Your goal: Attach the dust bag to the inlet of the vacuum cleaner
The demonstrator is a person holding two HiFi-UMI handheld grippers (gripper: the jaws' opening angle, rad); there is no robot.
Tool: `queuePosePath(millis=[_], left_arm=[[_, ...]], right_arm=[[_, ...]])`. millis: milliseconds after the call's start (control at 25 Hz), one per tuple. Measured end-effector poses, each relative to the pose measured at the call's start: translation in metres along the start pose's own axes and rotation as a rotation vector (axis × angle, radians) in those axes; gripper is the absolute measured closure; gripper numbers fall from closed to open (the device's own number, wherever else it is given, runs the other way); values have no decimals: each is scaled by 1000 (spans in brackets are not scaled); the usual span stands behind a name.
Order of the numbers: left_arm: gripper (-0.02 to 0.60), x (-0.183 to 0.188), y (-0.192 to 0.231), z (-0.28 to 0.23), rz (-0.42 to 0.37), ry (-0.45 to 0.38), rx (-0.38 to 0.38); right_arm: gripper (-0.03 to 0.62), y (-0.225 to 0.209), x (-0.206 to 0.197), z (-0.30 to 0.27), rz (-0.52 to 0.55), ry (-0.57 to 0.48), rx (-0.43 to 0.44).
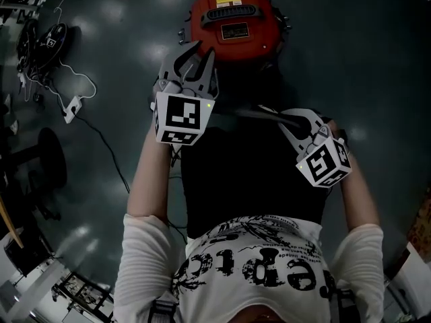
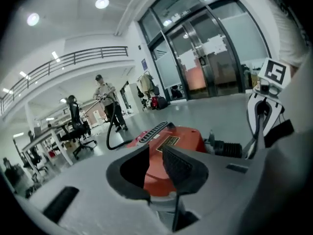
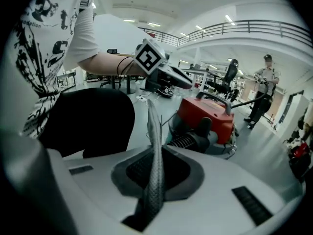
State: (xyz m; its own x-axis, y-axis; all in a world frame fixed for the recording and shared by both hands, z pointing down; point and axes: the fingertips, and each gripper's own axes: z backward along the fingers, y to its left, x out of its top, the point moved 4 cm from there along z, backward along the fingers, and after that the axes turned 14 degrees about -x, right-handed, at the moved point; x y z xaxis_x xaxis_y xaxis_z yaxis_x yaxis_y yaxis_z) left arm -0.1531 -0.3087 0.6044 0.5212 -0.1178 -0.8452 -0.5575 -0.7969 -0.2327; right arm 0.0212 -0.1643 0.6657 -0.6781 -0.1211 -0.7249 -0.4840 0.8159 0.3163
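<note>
Dark polished floor (image 1: 377,59) fills the head view: the red vacuum cleaner (image 1: 232,12) sits top centre, and the black dust bag (image 1: 249,173) hangs mid-frame between your left gripper (image 1: 202,54) and right gripper (image 1: 276,116). Your left gripper view shows its jaws part-open and empty, with the vacuum cleaner (image 2: 181,138) framed between them. Only your right gripper view shows those jaws clamped on the bag's thin edge (image 3: 155,170). Held by one side, the bag could sag, swing or slip free as you near the vacuum.

Vac (image 1: 232,15) near side hid behind dust bag (image 1: 249,173) & left tongs (image 1: 200,54).
</note>
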Motion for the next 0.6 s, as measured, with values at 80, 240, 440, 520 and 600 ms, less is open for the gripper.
queuePosePath(millis=[80,240,440,520,600], left_arm=[[512,7,12,-11,-86,36,8],[453,21,34,-42,-248,117,-38],[431,13,31,-75,-371,282,-211],[431,14,31,-81,-405,319,-247],[431,16,34,-81,-429,349,-283]], right_arm=[[571,1,3,1,23,-7,34],[571,0,2,-2,51,-14,52],[571,0,-5,-4,27,-6,49],[571,-2,-7,-4,25,-7,50],[571,-2,-8,-5,25,-7,52]])
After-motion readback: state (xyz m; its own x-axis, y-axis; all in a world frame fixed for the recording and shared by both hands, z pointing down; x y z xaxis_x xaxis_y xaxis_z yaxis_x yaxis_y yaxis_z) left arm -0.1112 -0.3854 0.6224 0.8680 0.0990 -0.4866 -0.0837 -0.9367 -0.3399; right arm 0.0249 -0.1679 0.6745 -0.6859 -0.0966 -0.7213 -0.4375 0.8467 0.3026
